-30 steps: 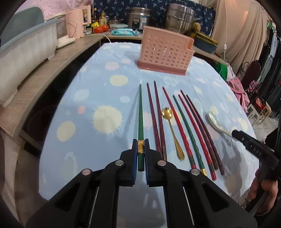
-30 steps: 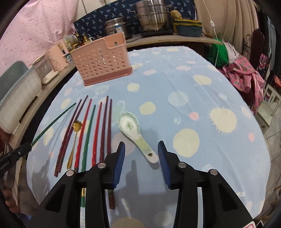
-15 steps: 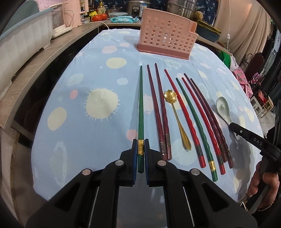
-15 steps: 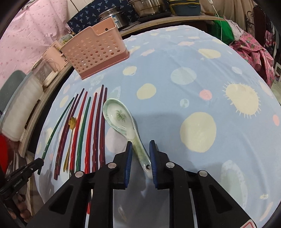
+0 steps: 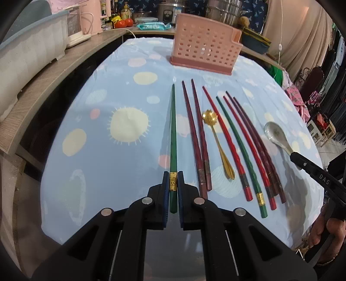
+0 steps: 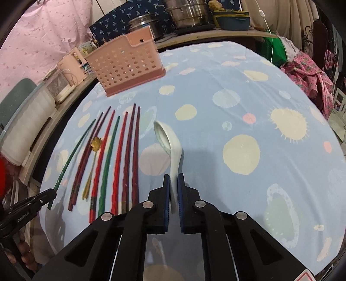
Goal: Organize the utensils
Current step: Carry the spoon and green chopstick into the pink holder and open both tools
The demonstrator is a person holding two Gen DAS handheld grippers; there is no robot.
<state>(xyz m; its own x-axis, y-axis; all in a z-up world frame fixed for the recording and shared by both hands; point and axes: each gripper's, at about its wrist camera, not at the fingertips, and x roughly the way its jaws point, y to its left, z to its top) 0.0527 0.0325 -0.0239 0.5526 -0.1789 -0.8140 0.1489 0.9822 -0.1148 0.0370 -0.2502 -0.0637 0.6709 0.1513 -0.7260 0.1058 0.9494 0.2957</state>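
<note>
My left gripper [image 5: 172,183] is shut on the gold-banded end of a green chopstick [image 5: 173,129], held just above the blue tablecloth [image 5: 121,155]. My right gripper [image 6: 173,183] is shut on the handle of a white ceramic spoon [image 6: 170,142], tilted on its side and lifted. Several red, maroon and green chopsticks [image 5: 237,142] and a gold spoon [image 5: 216,138] lie in a row on the cloth. A pink perforated utensil basket [image 5: 204,43] stands upright at the table's far side; it also shows in the right wrist view [image 6: 127,62].
A wooden counter [image 5: 43,82] runs along the left with a grey dish rack [image 5: 26,60] and appliances. Steel pots [image 6: 186,15] stand behind the basket. Clothes and chairs [image 6: 307,71] crowd the right side beyond the table edge.
My right gripper closed on the white spoon's handle and lifted it, rolling it onto its side. My left gripper kept its hold on the green chopstick and shifted slightly.
</note>
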